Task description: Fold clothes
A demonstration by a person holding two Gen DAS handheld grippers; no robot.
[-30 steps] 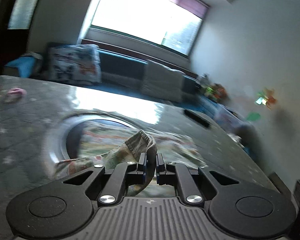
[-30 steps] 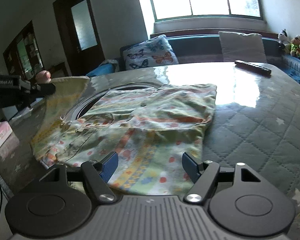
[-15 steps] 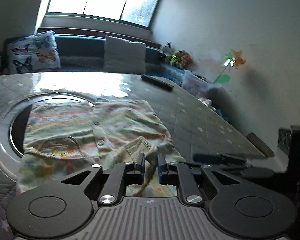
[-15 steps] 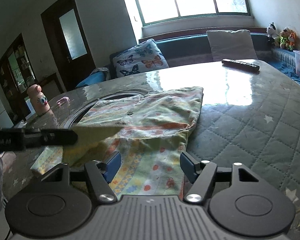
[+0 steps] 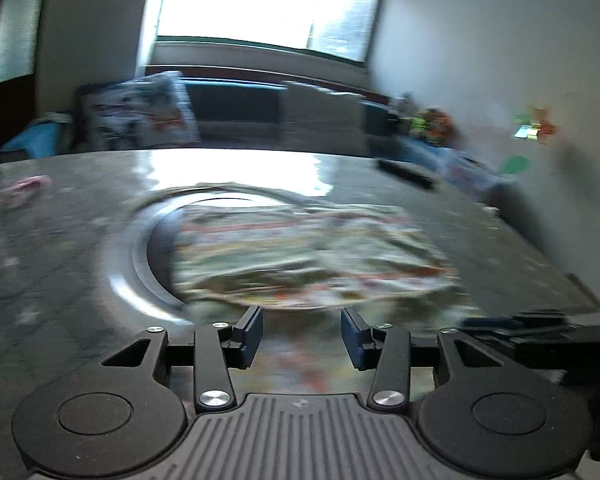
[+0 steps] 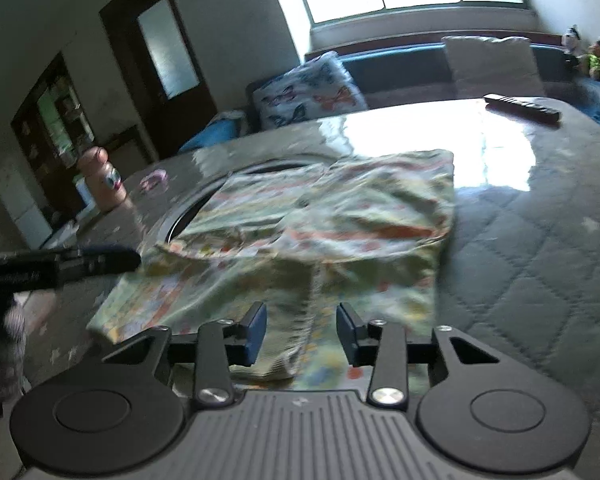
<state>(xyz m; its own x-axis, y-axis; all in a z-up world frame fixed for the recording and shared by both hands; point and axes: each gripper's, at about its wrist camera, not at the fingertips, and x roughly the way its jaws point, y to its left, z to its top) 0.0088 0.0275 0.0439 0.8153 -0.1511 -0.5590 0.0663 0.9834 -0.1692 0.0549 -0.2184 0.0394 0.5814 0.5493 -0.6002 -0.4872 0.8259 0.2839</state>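
A patterned green, orange and yellow shirt lies spread on the quilted grey table, partly over a round metal ring; it is blurred in the left wrist view. A folded-over sleeve with a ribbed cuff lies between my right gripper's fingers. My right gripper is open, low over the shirt's near edge. My left gripper is open and empty just above the shirt's near side; it also shows as a dark bar at the left of the right wrist view.
A black remote lies at the table's far right. A pink figurine and a small pink item stand at the far left. Sofa cushions and a bright window lie beyond the table.
My left gripper has opened and let go of the sleeve, which now lies folded onto the shirt. The left view swung and blurred. My right gripper stays open, slightly closer to the cuff.
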